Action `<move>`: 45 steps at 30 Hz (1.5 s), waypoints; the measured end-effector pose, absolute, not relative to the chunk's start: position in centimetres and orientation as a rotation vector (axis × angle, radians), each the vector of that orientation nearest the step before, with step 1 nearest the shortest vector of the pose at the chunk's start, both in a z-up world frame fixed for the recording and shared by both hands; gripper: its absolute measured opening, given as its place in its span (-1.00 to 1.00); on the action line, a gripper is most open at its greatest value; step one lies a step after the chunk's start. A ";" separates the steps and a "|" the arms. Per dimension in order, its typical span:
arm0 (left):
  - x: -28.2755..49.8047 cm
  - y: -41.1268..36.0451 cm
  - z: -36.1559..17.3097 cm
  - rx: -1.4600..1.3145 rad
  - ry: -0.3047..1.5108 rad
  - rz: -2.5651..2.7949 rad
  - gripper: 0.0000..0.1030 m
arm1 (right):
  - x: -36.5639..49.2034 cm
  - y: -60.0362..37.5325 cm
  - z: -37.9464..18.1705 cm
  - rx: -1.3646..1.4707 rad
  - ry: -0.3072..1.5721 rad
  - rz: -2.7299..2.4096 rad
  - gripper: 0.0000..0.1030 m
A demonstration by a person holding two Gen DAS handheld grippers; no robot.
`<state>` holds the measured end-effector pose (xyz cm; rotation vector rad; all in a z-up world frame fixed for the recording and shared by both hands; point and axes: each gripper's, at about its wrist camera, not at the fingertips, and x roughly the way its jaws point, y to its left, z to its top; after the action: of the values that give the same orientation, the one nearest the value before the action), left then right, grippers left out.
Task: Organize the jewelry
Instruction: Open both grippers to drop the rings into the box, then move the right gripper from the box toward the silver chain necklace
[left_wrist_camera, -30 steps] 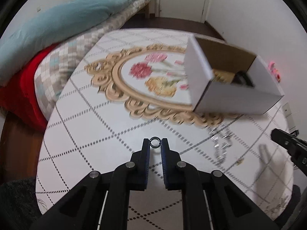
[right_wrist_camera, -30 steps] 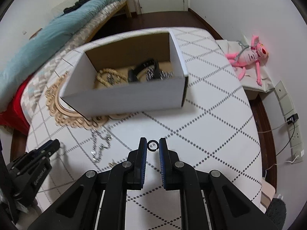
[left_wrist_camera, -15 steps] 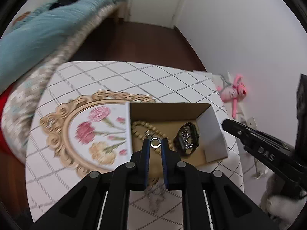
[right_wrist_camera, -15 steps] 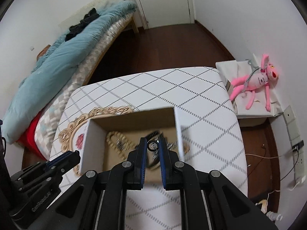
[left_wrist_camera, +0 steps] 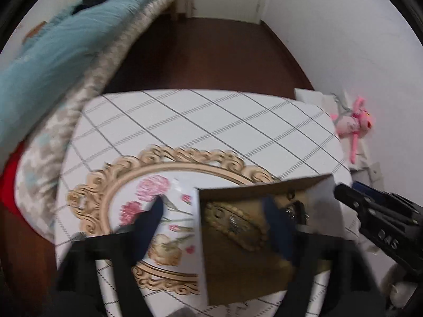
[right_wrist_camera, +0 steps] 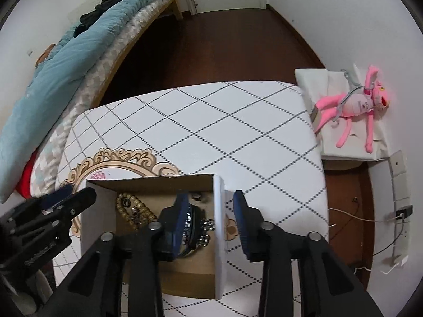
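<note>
A white cardboard box (right_wrist_camera: 219,237) lies open on the table, brown inside (left_wrist_camera: 238,269). It holds a beaded bracelet (right_wrist_camera: 133,207), a dark watch (right_wrist_camera: 193,227) and silver chain links (right_wrist_camera: 207,225). My right gripper (right_wrist_camera: 211,218) hovers over the box's right wall, its jaws opening, with no ring between the pads. My left gripper (left_wrist_camera: 215,222), blurred, hangs over the box's left wall; its jaws are opening wide with nothing gripped. Each gripper shows in the other's view: the left gripper (right_wrist_camera: 53,211) and the right gripper (left_wrist_camera: 378,224). The beaded bracelet (left_wrist_camera: 238,227) lies under the left fingers.
The table (right_wrist_camera: 238,132) has a white diamond-patterned cover with a gold oval flower print (left_wrist_camera: 105,192) left of the box. A bed with a blue quilt (right_wrist_camera: 66,66) borders the left. A pink plush toy (right_wrist_camera: 354,105) lies on a white block at the right; cables run along the wall.
Both grippers carried a small ring from low over the table to above the box. Their jaws have now spread apart, and the rings are gone from between the tips.
</note>
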<state>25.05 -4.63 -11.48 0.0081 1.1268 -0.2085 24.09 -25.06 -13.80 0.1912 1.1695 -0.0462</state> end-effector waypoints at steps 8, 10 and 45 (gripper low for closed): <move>23.7 -3.5 -11.8 0.075 1.086 -0.131 1.00 | 22.0 -23.8 -14.2 0.039 1.176 -0.146 0.96; 23.2 -3.3 -11.8 0.080 1.076 -0.125 1.00 | 21.5 -23.7 -14.2 0.044 1.172 -0.148 1.00; 8.4 5.2 -19.7 0.118 1.197 0.021 1.00 | 7.2 -12.9 -21.5 0.121 1.164 0.054 -0.48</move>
<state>8.39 5.19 -19.68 0.1184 1.1969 0.0205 7.17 -12.94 -21.48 0.1215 1.1640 0.0538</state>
